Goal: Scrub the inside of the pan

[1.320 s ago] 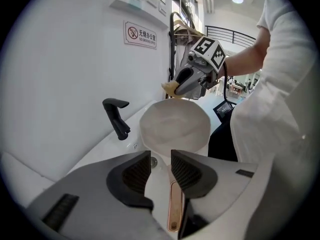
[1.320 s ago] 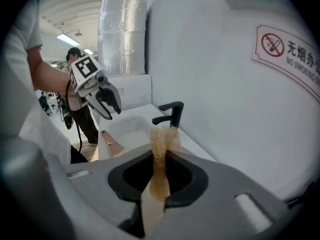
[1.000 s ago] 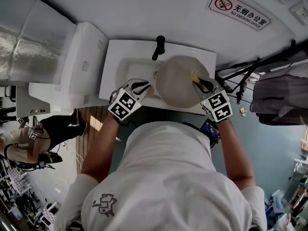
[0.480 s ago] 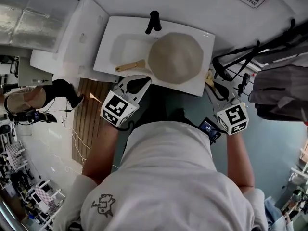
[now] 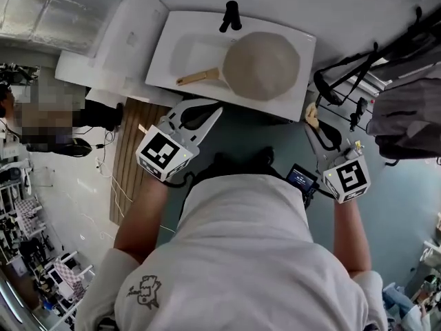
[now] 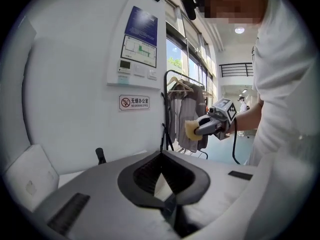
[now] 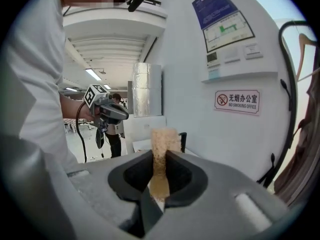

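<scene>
Closest in, from above: a white-shirted torso [image 5: 241,254], both forearms reaching forward. At the end of the left one, the left gripper [image 5: 212,110] — jaws pressed fully together, nothing caught between them, tip aimed toward the sink's front edge but short of it. At the end of the right one, the right gripper [image 5: 315,126], clamped on a tan sponge [image 7: 161,139] sticking up past the fingertips; held off to the right of the sink's corner, not over it. Both grippers in the air, well apart from each other, touching neither sink nor pan. Below the left gripper, a slatted wooden mat [image 5: 127,157] on the floor. Farther out, the white sink [image 5: 169,54], and lying on it the pan [image 5: 262,66] — pale, round, filling the right part of the basin, wooden handle [image 5: 200,78] pointing to the head view's left. Just behind its rim, a black tap [image 5: 231,16]. Beyond that, white wall with a red-and-white no-smoking sign [image 7: 237,101], and off to the right a dark clothes rack [image 6: 165,109] hung with garments.
</scene>
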### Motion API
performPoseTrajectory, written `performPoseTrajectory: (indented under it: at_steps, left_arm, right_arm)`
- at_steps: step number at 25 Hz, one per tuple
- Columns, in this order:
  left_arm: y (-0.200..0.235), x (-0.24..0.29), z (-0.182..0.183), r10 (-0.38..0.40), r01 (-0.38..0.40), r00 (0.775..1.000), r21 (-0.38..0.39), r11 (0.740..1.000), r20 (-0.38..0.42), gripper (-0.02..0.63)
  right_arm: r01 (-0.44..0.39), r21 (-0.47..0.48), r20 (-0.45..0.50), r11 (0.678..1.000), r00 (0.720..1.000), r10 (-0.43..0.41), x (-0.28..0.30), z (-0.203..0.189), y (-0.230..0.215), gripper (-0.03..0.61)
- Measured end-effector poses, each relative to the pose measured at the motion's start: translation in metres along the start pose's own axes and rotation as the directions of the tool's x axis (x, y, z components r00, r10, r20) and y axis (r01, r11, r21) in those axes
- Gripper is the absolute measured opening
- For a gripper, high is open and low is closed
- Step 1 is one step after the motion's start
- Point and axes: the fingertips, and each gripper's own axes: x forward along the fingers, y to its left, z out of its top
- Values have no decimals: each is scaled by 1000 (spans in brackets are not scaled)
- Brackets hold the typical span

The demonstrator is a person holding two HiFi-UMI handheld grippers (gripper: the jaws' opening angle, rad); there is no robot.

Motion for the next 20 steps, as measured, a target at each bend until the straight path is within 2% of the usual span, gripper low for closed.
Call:
performPoseTrajectory:
  at_steps: [4, 9, 16, 20]
  left_arm:
    - [-5, -31, 13, -29, 30, 998, -5, 1000, 61, 2]
    - [-4, -87, 13, -54, 51, 993, 39, 998, 103, 2]
    - [13, -185, -1, -14, 14, 989, 1, 1000, 145, 2]
    - [12, -225, -9, -10, 6, 987, 30, 1000, 159, 2]
  right_arm:
    - [54, 25, 33, 998, 998, -55, -8, 17, 24, 55]
    - [118, 38, 60, 992, 991, -120, -4, 42, 71, 54]
    - [155, 47, 94, 987, 983, -159, 20, 76, 158, 54]
    - [168, 46, 99, 985, 980, -172, 28, 88, 198, 54]
